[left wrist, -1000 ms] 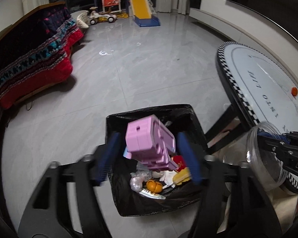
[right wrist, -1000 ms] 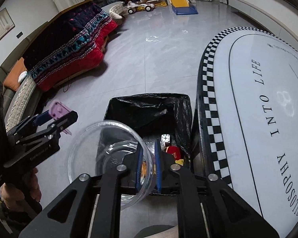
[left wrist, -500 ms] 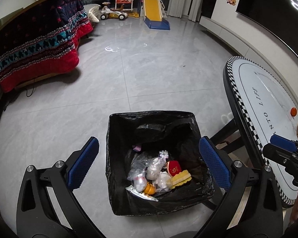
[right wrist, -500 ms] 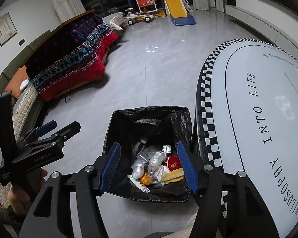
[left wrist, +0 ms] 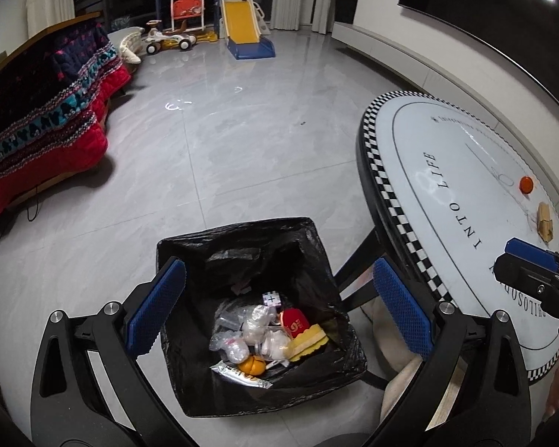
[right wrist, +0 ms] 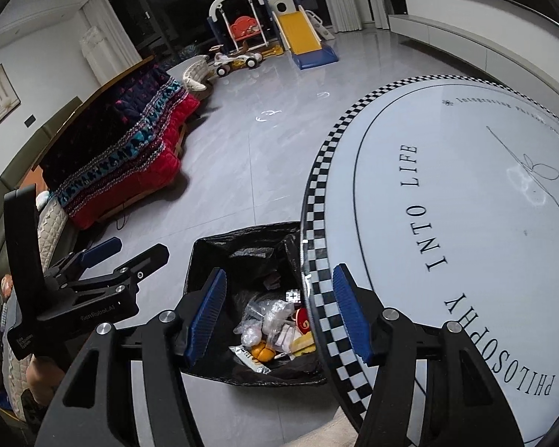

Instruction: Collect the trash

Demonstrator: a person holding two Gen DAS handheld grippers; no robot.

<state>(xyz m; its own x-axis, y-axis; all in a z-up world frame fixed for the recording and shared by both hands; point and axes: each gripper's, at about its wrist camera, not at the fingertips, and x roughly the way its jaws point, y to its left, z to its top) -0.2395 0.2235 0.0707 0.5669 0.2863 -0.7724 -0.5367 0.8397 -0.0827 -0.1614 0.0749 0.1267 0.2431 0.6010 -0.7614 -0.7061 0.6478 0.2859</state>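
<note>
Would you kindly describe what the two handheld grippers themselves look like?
Both are matte black angular frames with silver bolts and blue ridged finger pads. The left gripper carries small white lettering on its body, seen from the right wrist view. The right gripper looks identical. No cables or sleeves show.

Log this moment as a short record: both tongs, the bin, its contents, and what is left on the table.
left tongs: open, empty, above the bin
right tongs: open, empty, over the table edge beside the bin
bin: black liner, on the floor beside the table
bin contents: clear wrappers, red item, orange piece
table: orange ball, brown item
</note>
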